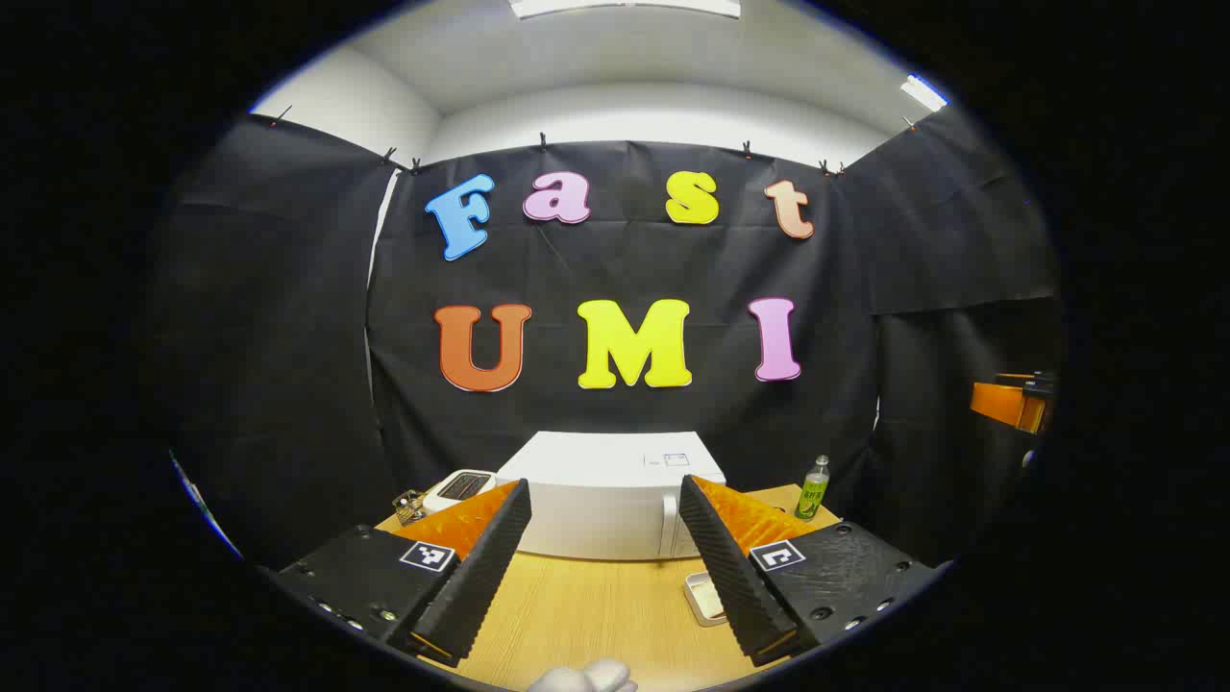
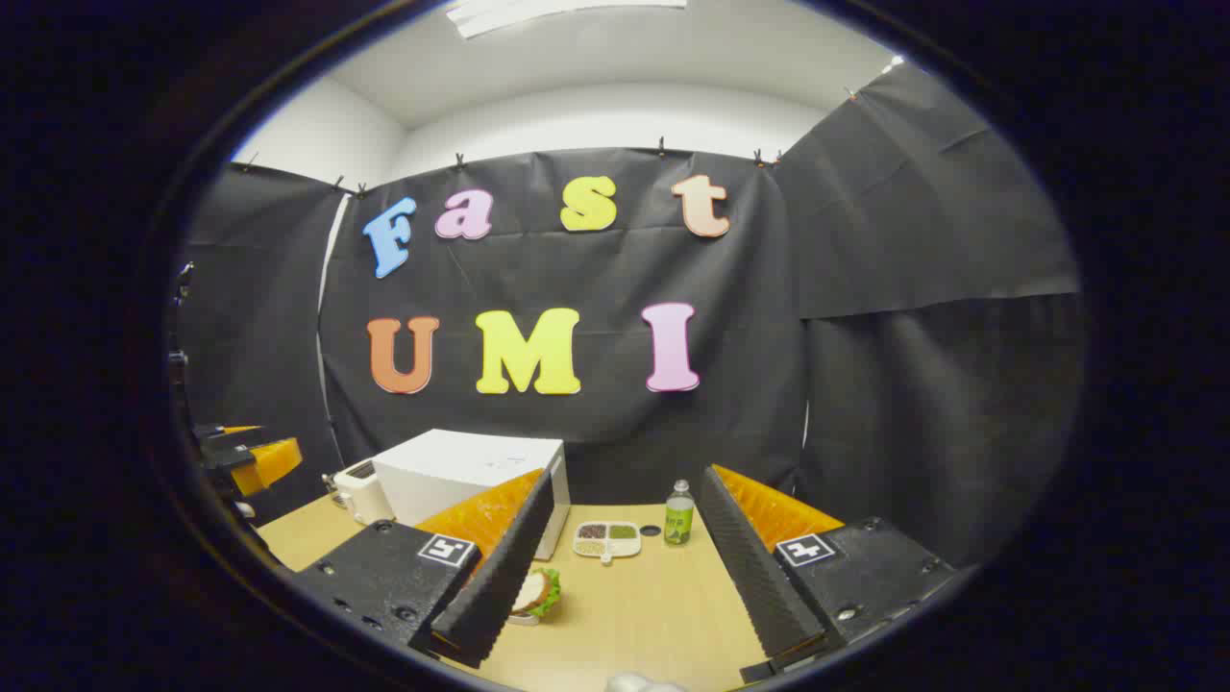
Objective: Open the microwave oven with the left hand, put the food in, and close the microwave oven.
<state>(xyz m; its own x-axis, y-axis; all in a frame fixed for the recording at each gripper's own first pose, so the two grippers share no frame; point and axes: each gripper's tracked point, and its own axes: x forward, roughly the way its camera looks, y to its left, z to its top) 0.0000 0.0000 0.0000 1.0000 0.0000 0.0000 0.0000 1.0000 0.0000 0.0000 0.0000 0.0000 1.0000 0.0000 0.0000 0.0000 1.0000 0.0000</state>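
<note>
White microwave [image 1: 603, 505] sits beyond the open left tongs [image 1: 605, 567], door closed.

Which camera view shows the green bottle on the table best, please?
The right gripper view: the green bottle stands whole between the right gripper's open fingers. In the left gripper view the bottle looks smaller, far to the side.

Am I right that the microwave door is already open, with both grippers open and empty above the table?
Not quite: the microwave door is shut, as the left gripper view shows. The rest holds: the left gripper and right gripper are open and empty above the table.
</note>
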